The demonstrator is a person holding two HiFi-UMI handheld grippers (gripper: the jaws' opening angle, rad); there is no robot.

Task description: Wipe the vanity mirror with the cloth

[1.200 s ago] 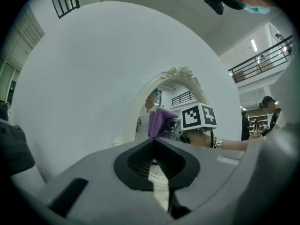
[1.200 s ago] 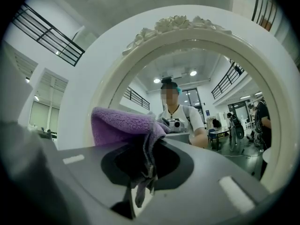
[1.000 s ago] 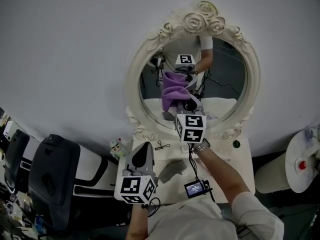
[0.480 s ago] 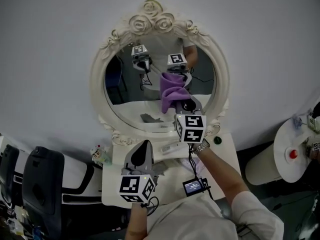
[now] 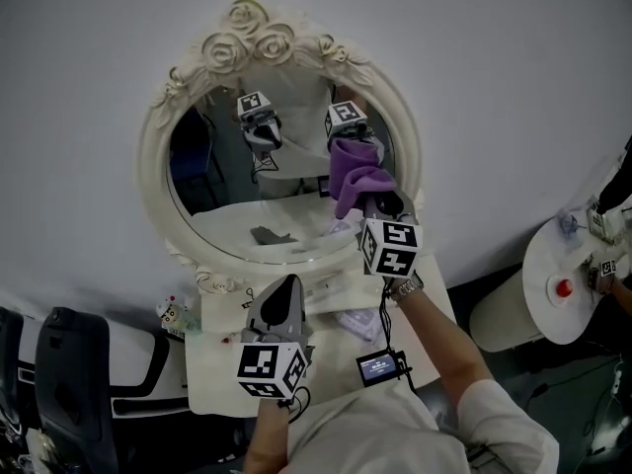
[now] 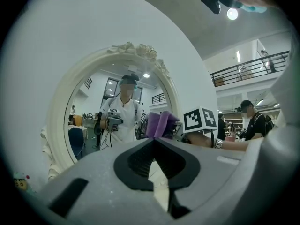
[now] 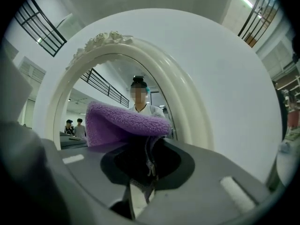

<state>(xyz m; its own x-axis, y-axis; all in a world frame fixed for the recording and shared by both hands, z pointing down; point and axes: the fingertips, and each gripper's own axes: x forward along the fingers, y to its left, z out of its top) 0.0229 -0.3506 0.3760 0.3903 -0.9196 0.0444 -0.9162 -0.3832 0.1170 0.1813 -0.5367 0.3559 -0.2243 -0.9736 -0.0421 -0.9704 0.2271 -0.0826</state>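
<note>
plain pale-grey wall (image 5: 89, 57) fills the bkgd, w/ the oval vanity mirror in a cream rose-carved frame (image 5: 150, 171) stood upright against it on a white dresser top (image 5: 212, 378).

key relation: the fluffy purple cloth (image 5: 357, 171) sits straight ahead of the right gripper (image 7: 149, 159). its jaws are clamped on a thin fold of it, and the rest is bunched up and fwd of the tips. in the head view the wad is at the right side of the glass, just beside the inner frame edge. it looks to be touching the glass, since cloth and reflection meet, but that's a judgement. nearly all the bare glass lies to the left of the cloth. the mirror's long axis runs up-down in both gripper views, so the reach left is the short way across.

right hand is clearly the nearer one. the left gripper (image 6: 153, 153) is fully closed on nothing, held low over the dresser, well apart from the glass and only seen in it as a reflection.

dresser top has a small black screen unit on a cable (image 5: 380, 365) and a little toy figure (image 5: 174, 311) at its left corner. round white side table (image 5: 538, 299) to the right, dark chair (image 5: 69, 383) lower left. other ppl show in the reflections.
</note>
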